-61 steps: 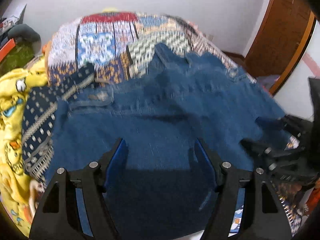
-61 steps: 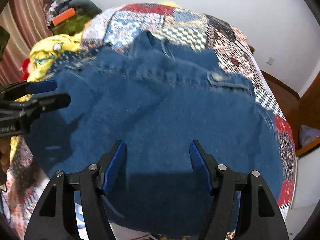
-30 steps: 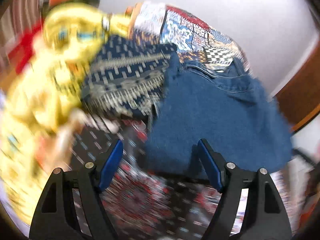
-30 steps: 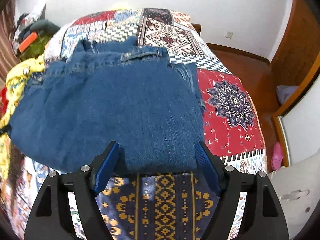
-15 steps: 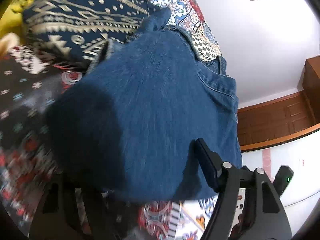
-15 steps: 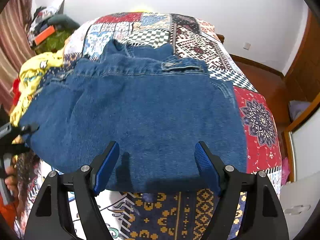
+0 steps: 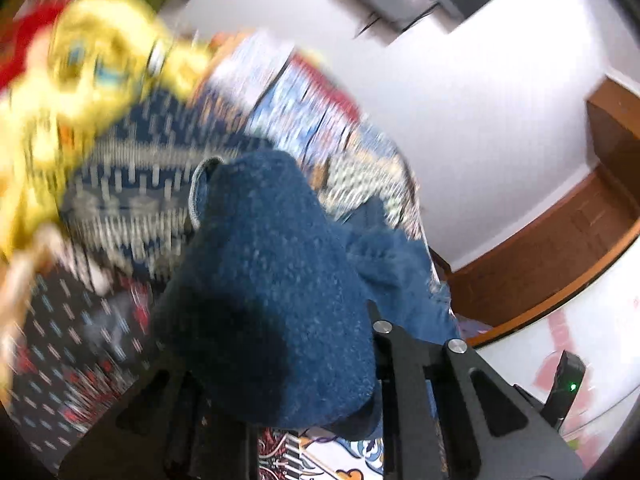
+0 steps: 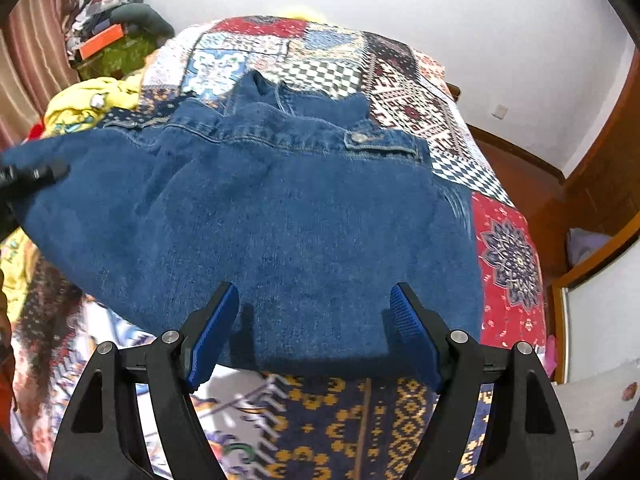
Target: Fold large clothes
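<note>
A blue denim jacket (image 8: 304, 208) lies spread on the patchwork bed (image 8: 508, 264), collar toward the far wall. My left gripper (image 7: 272, 320) is at the jacket's left edge with its jaws closing on a bunched fold of denim (image 7: 264, 264). The fold drapes over its fingers and hides the pads. In the right wrist view the left gripper (image 8: 28, 176) shows as a black tip at the raised left corner. My right gripper (image 8: 312, 300) stands open above the jacket's near hem, with nothing pinched between its blue pads (image 8: 212, 328).
A yellow garment (image 8: 84, 100) and a dark blue patterned cloth (image 7: 132, 184) lie left of the jacket. Clutter (image 8: 108, 36) is piled at the back left. A wooden door frame (image 8: 600, 160) and floor are to the right of the bed.
The left gripper swung to the jacket's left edge, took a fold of denim between its jaws and raised it. The right gripper drifted back over the near hem, still open.
</note>
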### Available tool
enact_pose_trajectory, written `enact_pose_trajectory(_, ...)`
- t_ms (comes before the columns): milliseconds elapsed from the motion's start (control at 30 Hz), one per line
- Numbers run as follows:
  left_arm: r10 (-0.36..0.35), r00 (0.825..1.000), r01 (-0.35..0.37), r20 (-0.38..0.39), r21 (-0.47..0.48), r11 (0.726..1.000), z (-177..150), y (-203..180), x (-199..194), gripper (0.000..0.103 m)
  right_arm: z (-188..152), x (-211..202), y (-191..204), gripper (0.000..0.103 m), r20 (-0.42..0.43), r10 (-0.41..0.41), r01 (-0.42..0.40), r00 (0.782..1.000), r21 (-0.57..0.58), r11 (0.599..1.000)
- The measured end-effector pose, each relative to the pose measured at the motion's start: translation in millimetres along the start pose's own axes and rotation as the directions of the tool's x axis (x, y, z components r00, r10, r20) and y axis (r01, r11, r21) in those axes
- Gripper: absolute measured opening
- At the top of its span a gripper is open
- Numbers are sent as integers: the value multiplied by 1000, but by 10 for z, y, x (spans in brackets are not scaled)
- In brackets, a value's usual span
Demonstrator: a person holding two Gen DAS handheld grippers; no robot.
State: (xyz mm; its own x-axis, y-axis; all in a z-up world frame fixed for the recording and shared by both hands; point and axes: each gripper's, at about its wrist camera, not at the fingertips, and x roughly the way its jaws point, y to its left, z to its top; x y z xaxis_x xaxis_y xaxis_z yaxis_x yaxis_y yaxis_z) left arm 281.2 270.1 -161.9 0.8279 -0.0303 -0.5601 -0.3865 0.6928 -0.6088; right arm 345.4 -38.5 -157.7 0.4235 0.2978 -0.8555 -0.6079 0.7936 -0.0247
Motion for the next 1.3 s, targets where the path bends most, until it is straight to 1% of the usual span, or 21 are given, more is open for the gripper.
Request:
enact_pose_trajectory(100,-3,997,-3,78,77,997,101,-177,-322,17,84,-53,126,75,17,48,-49,999,3,999)
enact_pose_trajectory(167,16,993,-31,114,133,991,117,-249,-489,17,162,-55,294,75,22,99,-99,995,-8,995)
enact_pose_trajectory(233,33,989,-63,147,202,977,96,-323,-677,17,218,-5,454,76,16,143,-143,990,-20,990)
enact_pose_trajectory(333,62,984,-106,166,273,956,43,-374,-842,17,298,169,795,76,-22,229,-230,973,-42,972)
enact_pose_trajectory(400,87,982,-135,165,306,943,-20,-385,-842,18,315,350,1001,76,-75,260,-264,963,-58,963)
enact_pose_trajectory(467,105,984,-147,144,319,936,-48,-360,-774,17,297,548,1176,76,-125,272,-282,954,-73,957)
enact_pose_trajectory(500,116,984,-153,132,319,935,-78,-337,-743,18,281,636,1241,78,-136,270,-282,953,-83,956)
enact_pose_trajectory(533,129,984,-164,126,318,934,-106,-324,-706,17,269,700,1268,85,-142,265,-278,954,-87,957)
enact_pose_trajectory(600,146,981,-179,126,318,931,-180,-308,-658,17,229,830,1321,90,-135,243,-258,960,-101,961)
enact_pose_trajectory(667,137,982,-170,128,304,937,-160,-313,-617,17,220,839,1349,90,-121,229,-244,966,-134,960)
enact_pose_trajectory(733,122,984,-158,131,310,938,-128,-399,-632,17,247,819,1331,90,-137,239,-258,961,-144,955)
enact_pose_trajectory(800,106,985,-146,135,333,932,-87,-493,-594,17,292,775,1224,90,-158,267,-289,951,-132,948)
enact_pose_trajectory(833,91,986,-136,138,359,923,-76,-628,-566,17,309,743,1166,90,-157,281,-301,947,-122,946)
enact_pose_trajectory(867,80,987,-127,139,374,919,-57,-667,-528,18,309,677,1079,90,-142,287,-302,947,-103,948)
enact_pose_trajectory(967,30,992,-81,124,435,897,-60,-1039,-374,17,257,393,694,90,-52,252,-255,966,-54,965)
enact_pose_trajectory(1100,-46,997,6,70,491,871,-158,-1572,-18,17,121,39,79,90,31,148,-149,988,17,989)
enact_pose_trajectory(1167,-84,996,63,18,504,862,-259,-1812,205,17,0,-128,-280,90,58,86,-90,995,78,993)
enact_pose_trajectory(1200,-103,994,99,-22,516,851,-348,-1941,335,17,-34,-166,-378,90,63,66,-72,996,100,992)
enact_pose_trajectory(1233,-112,992,125,-55,532,838,-434,-2034,442,17,-126,-251,-573,90,70,31,-40,997,141,989)
enact_pose_trajectory(1267,-110,990,141,-89,555,820,-546,-2131,542,17,-211,-336,-702,90,75,1,-14,997,170,985)
enact_pose_trajectory(1300,-98,987,153,-125,587,795,-684,-2220,645,17,-272,-395,-820,90,79,-24,8,997,193,981)
